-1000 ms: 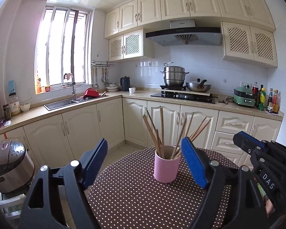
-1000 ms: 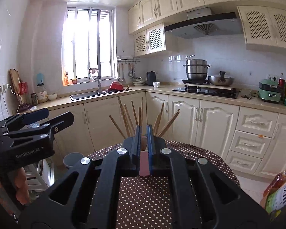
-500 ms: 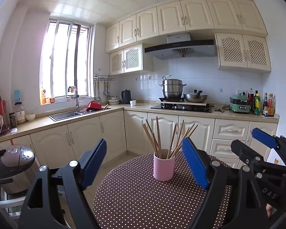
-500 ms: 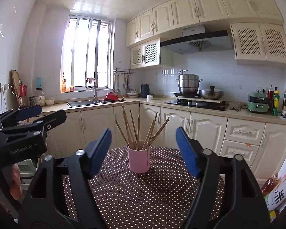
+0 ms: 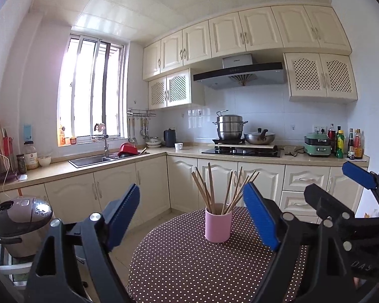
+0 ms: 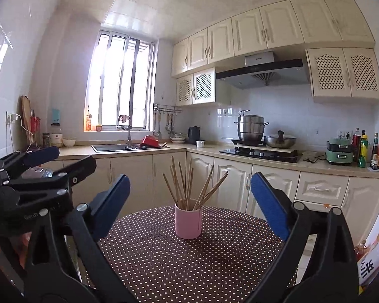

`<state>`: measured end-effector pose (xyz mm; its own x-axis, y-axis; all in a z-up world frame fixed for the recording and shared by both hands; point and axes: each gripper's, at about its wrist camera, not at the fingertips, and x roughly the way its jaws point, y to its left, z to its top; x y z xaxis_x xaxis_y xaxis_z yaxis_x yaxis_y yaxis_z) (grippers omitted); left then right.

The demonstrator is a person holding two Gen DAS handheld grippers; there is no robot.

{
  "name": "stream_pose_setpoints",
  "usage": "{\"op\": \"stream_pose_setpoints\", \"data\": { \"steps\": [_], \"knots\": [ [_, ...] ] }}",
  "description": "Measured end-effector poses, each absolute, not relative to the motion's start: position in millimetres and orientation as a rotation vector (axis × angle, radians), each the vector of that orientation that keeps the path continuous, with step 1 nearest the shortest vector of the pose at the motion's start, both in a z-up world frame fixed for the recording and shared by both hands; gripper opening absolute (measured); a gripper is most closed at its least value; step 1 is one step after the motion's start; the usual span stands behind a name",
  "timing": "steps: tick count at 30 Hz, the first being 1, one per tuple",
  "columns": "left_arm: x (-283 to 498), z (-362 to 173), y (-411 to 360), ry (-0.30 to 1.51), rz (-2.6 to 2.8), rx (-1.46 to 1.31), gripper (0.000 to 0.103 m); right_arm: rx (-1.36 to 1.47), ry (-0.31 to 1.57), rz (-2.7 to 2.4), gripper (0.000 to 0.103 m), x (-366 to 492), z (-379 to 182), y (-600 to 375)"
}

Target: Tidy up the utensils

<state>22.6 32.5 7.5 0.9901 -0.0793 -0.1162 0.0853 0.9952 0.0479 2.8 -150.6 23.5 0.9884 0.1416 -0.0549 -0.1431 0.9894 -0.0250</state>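
Blue-padded jaws of the right gripper (image 6: 189,204) are spreading wide with nothing gripped; the left gripper (image 5: 190,217) is opening too, empty. Both frame the pink cup (image 6: 188,221) at frame centre, upright on the dotted bench (image 6: 189,265), chopsticks (image 6: 189,184) fanned inside, probably sorted.

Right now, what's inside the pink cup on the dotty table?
Wooden chopsticks stand inside the pink cup, fanning out above its rim. Their lower ends and the cup's bottom are hidden by its wall, so anything else inside can't be seen.
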Motion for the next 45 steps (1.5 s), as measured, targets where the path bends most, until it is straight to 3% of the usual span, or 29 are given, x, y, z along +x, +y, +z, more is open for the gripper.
{"op": "stream_pose_setpoints", "data": {
  "steps": [45],
  "knots": [
    [22.8,2.8,33.8,0.068,-0.046,0.060,0.083,0.002,0.067,0.149,0.096,9.8,19.7,-158.1]
  ]
}}
